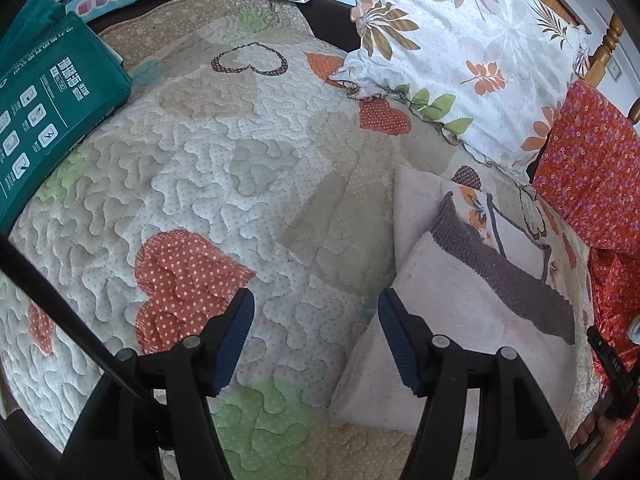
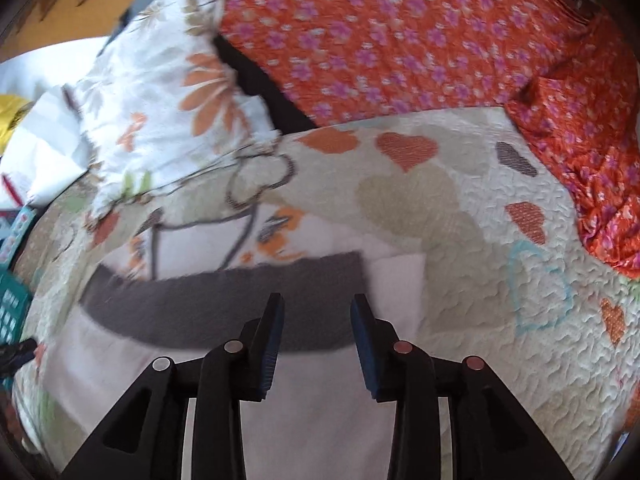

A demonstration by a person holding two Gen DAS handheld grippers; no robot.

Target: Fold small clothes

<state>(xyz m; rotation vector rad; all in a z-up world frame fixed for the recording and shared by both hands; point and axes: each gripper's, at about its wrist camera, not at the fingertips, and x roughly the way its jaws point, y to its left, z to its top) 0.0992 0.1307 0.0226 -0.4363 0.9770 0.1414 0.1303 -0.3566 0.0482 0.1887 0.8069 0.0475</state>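
Left gripper (image 1: 316, 336), jaws apart and empty, hangs over the quilt (image 1: 224, 184); the folded pale garment (image 1: 452, 320) lies just to its right. Right gripper (image 2: 317, 338), narrower, empty, hovers directly above it, nearer; its grey band (image 2: 224, 308) runs crosswise.

Bed under a heart-patterned quilt (image 1: 240, 168); leaf-print pillow (image 1: 472, 60) at 1 o'clock, wooden headboard (image 1: 604, 52) behind; daylight; wooden floor (image 2: 80, 12) at 10 o'clock.
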